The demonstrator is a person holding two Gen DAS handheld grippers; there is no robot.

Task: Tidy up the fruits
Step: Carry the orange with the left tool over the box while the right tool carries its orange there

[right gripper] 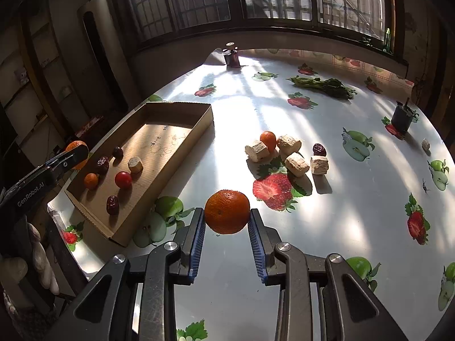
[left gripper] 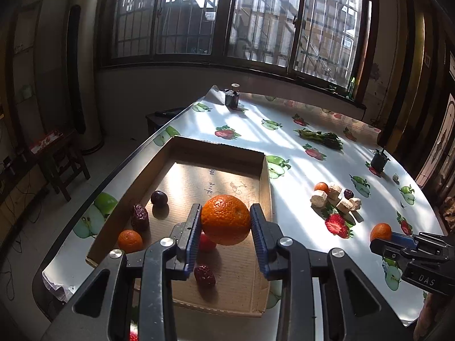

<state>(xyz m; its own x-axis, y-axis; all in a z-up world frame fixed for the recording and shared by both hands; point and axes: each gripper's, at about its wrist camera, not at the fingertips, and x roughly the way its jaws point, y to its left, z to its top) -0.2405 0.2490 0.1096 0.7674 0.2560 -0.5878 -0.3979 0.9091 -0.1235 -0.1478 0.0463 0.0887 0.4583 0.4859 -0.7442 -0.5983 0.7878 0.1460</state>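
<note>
Left gripper (left gripper: 226, 221) grips an orange (left gripper: 226, 219) above the cardboard tray (left gripper: 264, 182); right gripper (right gripper: 226, 221) clamps a second orange (right gripper: 227, 211) over the table (right gripper: 327, 227).

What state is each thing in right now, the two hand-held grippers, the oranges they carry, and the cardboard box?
Left hand-held gripper: shut on a round orange, above the box.
Left round orange: held, off the box floor.
Right hand-held gripper: shut on another round orange, over the tablecloth.
Right round orange: held, outside the box.
Shallow brown cardboard box: open-topped, partly filled with small fruits.
Small orange by the pale chunks: loose on the table.
</note>
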